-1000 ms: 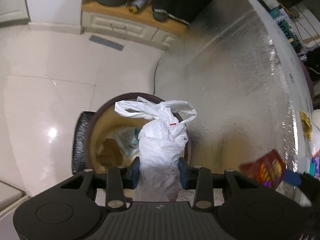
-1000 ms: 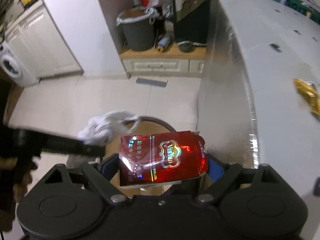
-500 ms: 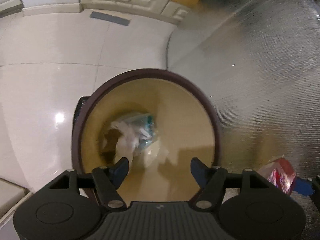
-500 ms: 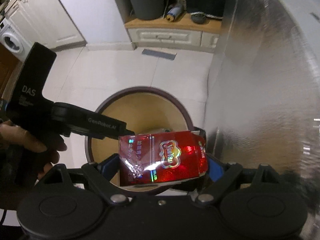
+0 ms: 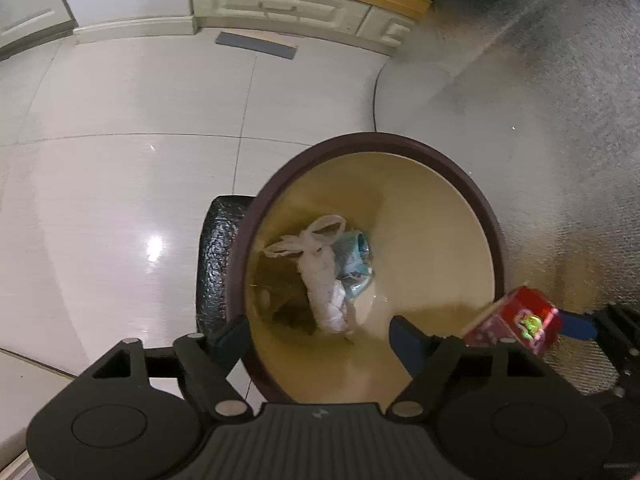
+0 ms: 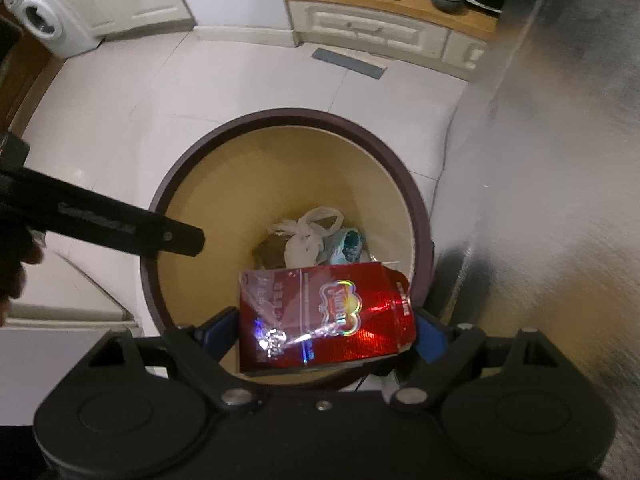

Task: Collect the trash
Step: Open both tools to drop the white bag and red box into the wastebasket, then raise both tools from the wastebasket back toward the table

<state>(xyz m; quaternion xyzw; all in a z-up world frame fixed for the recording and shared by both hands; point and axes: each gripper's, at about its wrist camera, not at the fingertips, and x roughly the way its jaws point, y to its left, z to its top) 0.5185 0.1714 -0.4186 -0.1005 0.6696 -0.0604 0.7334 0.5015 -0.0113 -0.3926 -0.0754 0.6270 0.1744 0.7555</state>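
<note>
A round trash bin (image 5: 362, 140) (image 6: 280, 114) with a dark rim and tan inside stands on the floor below both grippers. A knotted white plastic bag (image 5: 322, 276) (image 6: 304, 240) lies at its bottom beside a light blue wrapper (image 5: 354, 266). My left gripper (image 5: 318, 334) hangs over the bin's near rim, its jaws opening with nothing between them. My right gripper (image 6: 326, 330) is shut on a shiny red carton (image 6: 324, 316) (image 5: 516, 320), held over the bin's near right edge.
Glossy white floor tiles (image 5: 120, 160) surround the bin. A textured silver wall (image 5: 540, 120) rises at the right. A low cream cabinet (image 5: 288, 12) with clutter on top runs along the back. A washing machine (image 6: 40, 24) stands at the far left. A person's hand (image 6: 16, 268) holds the left gripper.
My left gripper let go of the white bag, which dropped to the bin's bottom, and its jaws spread wider. Both grippers sank toward the bin, the right one still holding the red carton.
</note>
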